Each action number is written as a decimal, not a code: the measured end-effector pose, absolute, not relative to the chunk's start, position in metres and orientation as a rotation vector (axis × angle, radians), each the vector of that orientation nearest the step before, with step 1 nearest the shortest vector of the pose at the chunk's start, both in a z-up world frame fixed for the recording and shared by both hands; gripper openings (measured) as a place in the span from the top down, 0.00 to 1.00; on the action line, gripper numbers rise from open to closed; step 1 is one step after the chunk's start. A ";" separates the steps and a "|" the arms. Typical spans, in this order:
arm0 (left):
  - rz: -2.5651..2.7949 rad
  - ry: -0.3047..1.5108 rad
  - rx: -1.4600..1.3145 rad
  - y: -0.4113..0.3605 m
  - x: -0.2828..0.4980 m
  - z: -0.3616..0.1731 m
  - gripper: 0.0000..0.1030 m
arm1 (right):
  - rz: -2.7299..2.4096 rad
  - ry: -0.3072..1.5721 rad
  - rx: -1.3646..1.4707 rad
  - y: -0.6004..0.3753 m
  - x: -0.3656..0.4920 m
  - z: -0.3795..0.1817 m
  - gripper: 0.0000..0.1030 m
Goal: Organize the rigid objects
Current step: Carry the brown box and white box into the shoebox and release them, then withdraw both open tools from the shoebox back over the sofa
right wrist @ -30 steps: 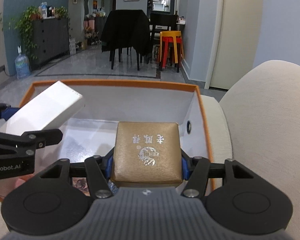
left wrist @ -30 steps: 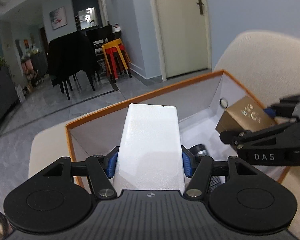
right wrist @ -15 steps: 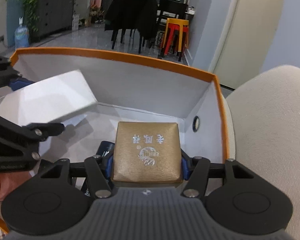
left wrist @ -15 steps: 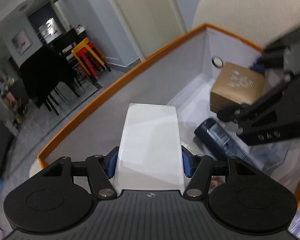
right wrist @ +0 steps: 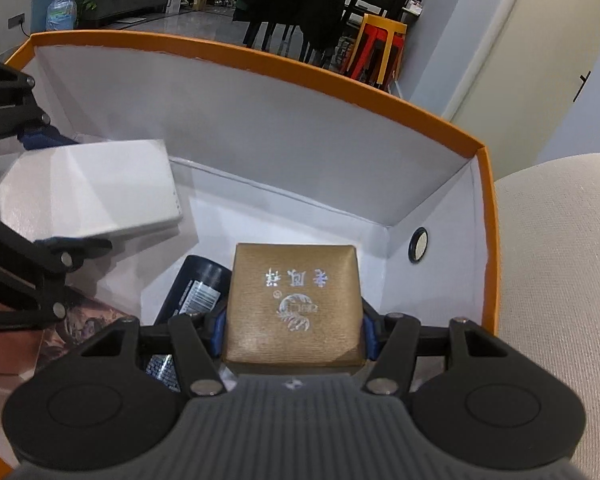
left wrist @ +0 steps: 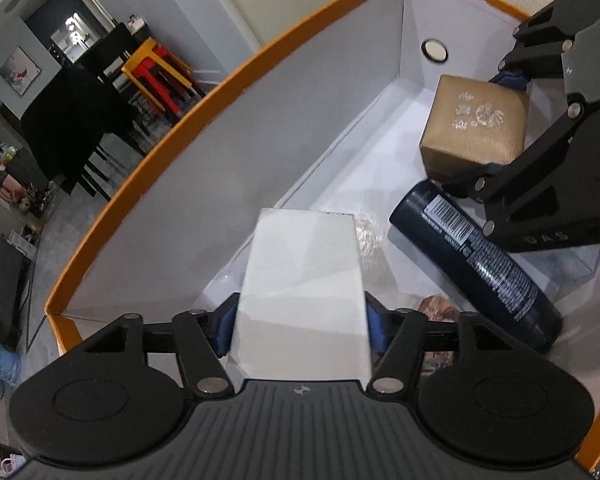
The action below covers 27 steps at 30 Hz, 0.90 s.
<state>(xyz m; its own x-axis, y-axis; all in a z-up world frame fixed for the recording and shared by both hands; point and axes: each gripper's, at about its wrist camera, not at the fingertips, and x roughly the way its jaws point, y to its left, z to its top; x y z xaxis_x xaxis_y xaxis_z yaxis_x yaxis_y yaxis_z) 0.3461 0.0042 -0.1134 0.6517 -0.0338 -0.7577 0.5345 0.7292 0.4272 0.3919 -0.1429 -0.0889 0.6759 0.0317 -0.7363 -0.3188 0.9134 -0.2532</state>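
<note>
- Left wrist view: the left hand-held gripper (left wrist: 302, 320) is clamped on a white box (left wrist: 302, 280), its blue pads pressed to both sides, held inside the orange-rimmed storage box (left wrist: 204, 100) above the floor near the long wall.
- A dark bottle (left wrist: 472, 264) lies slanted on the floor just right of the white box, with crinkled clear wrap between them. Lowering straight down could, I judge, land 1 edge on the wrap or bottle and leave the box tilted.
- The right hand-held gripper (left wrist: 496, 120) holds a gold box (left wrist: 474, 124) near the far corner; the 2 tools are close, so a sideways drift risks a knock.
- Right wrist view: the right hand-held gripper (right wrist: 292, 328) is closed on the gold box (right wrist: 294, 304), printed face up, above the right end of the storage box (right wrist: 486, 240).
- The dark bottle (right wrist: 194, 288) runs partly under it, so releasing here may rock the gold box or roll the bottle.
- A reddish printed item (right wrist: 60, 332) sits lower left, beneath the left tool and white box (right wrist: 88, 192), crowding that side.
</note>
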 end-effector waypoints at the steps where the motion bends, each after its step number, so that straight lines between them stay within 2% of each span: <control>1: -0.356 0.804 0.695 0.004 0.346 -0.113 0.24 | 0.200 0.816 -0.383 -0.143 0.393 -0.090 0.42; 4: -0.319 0.765 0.716 0.004 0.342 -0.112 0.12 | 0.207 0.846 -0.380 -0.143 0.396 -0.092 0.41; 15: -0.335 0.765 0.708 0.007 0.338 -0.101 0.12 | 0.214 0.807 -0.358 -0.146 0.387 -0.081 0.39; 17: -0.347 0.764 0.714 0.008 0.335 -0.097 0.13 | 0.213 0.802 -0.357 -0.146 0.385 -0.079 0.39; 22: -0.412 0.818 0.715 0.008 0.339 -0.094 0.33 | 0.210 0.784 -0.348 -0.147 0.381 -0.076 0.39; 27: -0.385 0.848 0.745 -0.002 0.355 -0.103 0.33 | 0.213 0.774 -0.336 -0.147 0.378 -0.074 0.39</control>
